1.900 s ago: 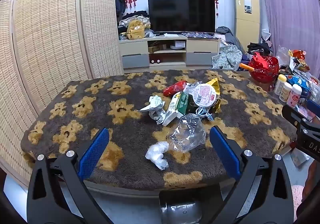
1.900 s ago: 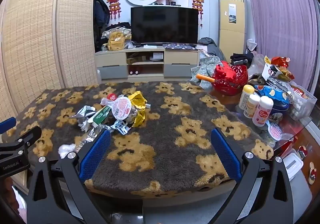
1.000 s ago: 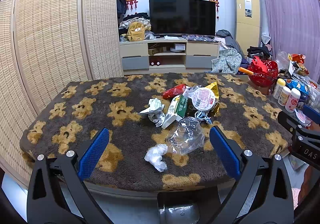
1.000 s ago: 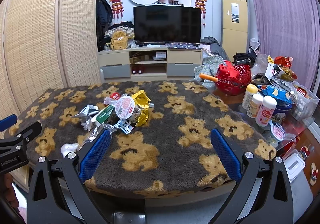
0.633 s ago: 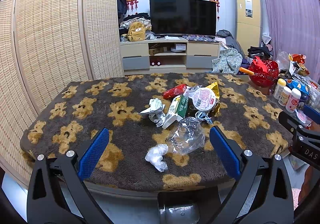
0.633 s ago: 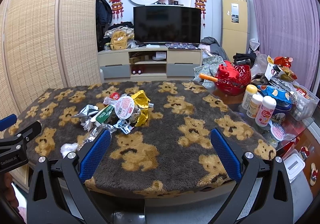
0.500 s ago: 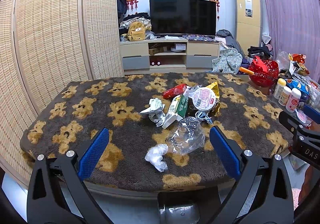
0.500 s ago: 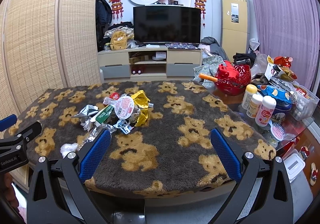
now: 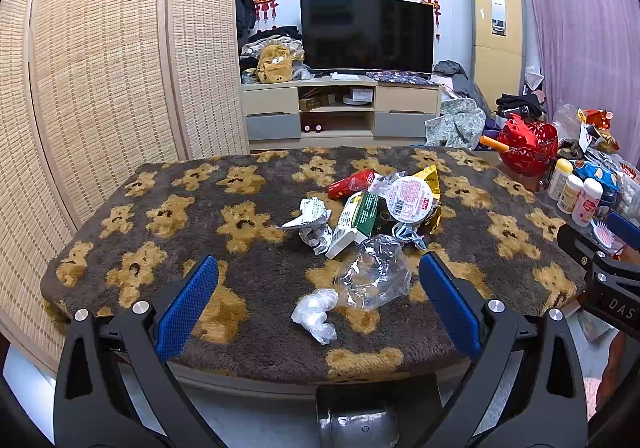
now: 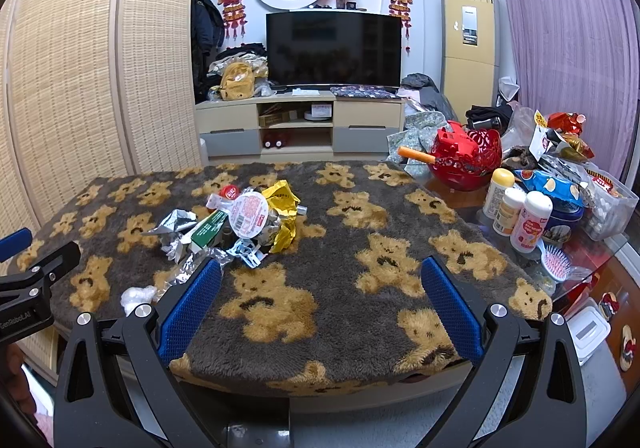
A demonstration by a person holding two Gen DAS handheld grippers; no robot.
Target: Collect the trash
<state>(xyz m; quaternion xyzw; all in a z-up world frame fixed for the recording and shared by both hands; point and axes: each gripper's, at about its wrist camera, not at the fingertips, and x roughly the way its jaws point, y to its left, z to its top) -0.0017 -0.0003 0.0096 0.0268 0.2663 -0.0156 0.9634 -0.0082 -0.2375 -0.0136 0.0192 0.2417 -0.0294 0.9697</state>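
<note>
A pile of trash lies on the bear-patterned cloth of the table: a white tissue wad, a clear crumpled plastic bag, a green-and-white carton, crumpled foil, a round white lid, a yellow wrapper and a red sausage pack. My left gripper is open and empty, held before the table's near edge, facing the tissue and bag. My right gripper is open and empty over the near edge, right of the pile.
A red basket, several small bottles, snack bags and a pink hairbrush crowd the table's right end. A woven screen stands at left. A TV cabinet is behind.
Both grippers have backed off and risen slightly, so the table looks a bit farther. Nothing on the table has moved. Both stay open.
</note>
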